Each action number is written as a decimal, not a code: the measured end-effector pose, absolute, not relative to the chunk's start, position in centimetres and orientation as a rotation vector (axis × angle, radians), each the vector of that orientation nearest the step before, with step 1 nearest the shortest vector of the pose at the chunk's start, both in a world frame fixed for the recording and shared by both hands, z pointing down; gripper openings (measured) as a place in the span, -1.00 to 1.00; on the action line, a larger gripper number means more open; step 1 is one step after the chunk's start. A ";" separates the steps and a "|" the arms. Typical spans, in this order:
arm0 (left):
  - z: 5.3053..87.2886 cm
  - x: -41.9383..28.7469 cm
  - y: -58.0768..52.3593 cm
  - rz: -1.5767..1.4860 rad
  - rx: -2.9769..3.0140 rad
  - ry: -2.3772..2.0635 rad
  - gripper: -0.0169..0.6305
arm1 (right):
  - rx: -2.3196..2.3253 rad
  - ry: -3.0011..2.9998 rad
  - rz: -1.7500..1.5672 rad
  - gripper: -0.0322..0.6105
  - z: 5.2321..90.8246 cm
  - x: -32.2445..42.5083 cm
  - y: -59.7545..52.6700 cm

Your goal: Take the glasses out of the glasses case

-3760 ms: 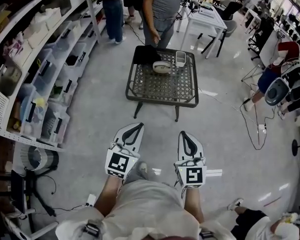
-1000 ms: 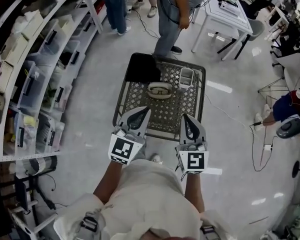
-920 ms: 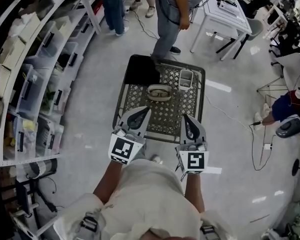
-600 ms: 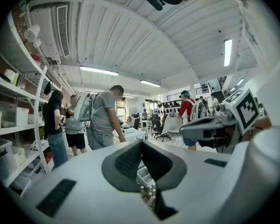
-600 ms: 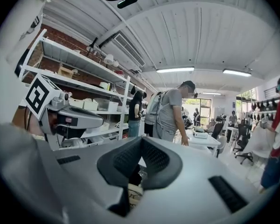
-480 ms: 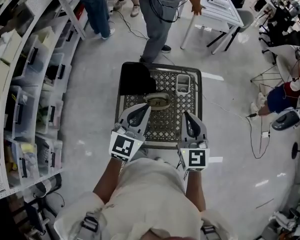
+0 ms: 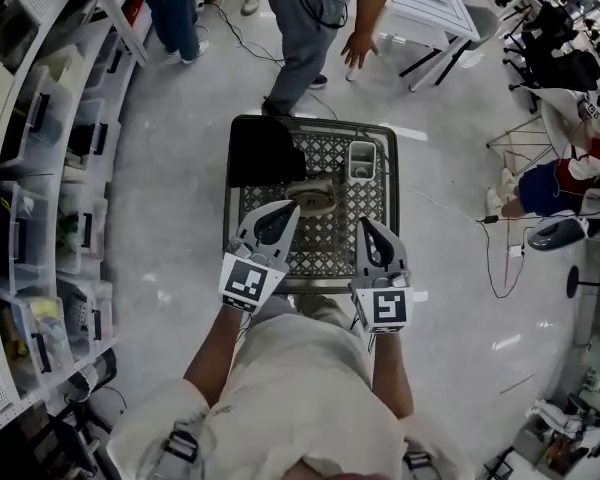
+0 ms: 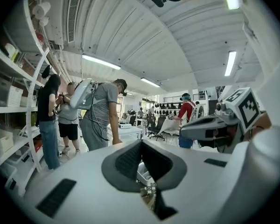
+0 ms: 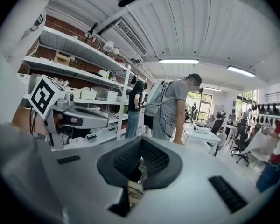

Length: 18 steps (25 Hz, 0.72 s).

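Low table (image 7: pixel 328 253) ahead, glasses case (image 7: pixel 315 198) at its middle, flat pad (image 7: pixel 263 151) on its far left corner, small tray (image 7: pixel 362 160) far right, left gripper (image 7: pixel 284 209) and right gripper (image 7: pixel 365 224) over its near half, shelving (image 7: pixel 40 168) along the left, person (image 7: pixel 310 18) standing beyond.

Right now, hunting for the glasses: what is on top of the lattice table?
On the lattice table: a black item, a small white container and an oval glasses case. The left gripper covers some tabletop; the case's contents can't be made out.
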<state>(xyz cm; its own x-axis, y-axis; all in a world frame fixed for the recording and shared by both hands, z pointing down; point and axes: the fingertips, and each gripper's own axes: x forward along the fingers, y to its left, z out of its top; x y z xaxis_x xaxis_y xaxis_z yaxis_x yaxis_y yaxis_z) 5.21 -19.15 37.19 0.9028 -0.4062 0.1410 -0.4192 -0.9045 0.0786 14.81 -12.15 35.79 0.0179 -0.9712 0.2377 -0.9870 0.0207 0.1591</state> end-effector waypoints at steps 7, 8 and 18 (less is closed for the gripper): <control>40.7 5.5 -19.9 0.218 2.892 -0.700 -0.91 | 1.928 -2.024 0.154 -0.88 39.7 16.6 -13.8; 41.3 5.5 -20.1 0.234 2.886 -0.714 -0.91 | 1.912 -2.029 0.163 -0.88 40.3 16.8 -14.2; 48.4 5.1 -21.4 0.395 2.755 -0.845 -0.91 | 1.719 -2.057 0.280 -0.88 49.7 17.9 -17.0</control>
<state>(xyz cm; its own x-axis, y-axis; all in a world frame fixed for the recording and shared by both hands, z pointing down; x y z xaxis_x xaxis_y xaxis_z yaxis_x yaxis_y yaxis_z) 5.05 -21.44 48.36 0.7972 -0.5113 0.3209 -0.5740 -0.8067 0.1407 17.89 -17.03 49.72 -0.1282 -0.8810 0.4553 -0.9707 0.2054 0.1243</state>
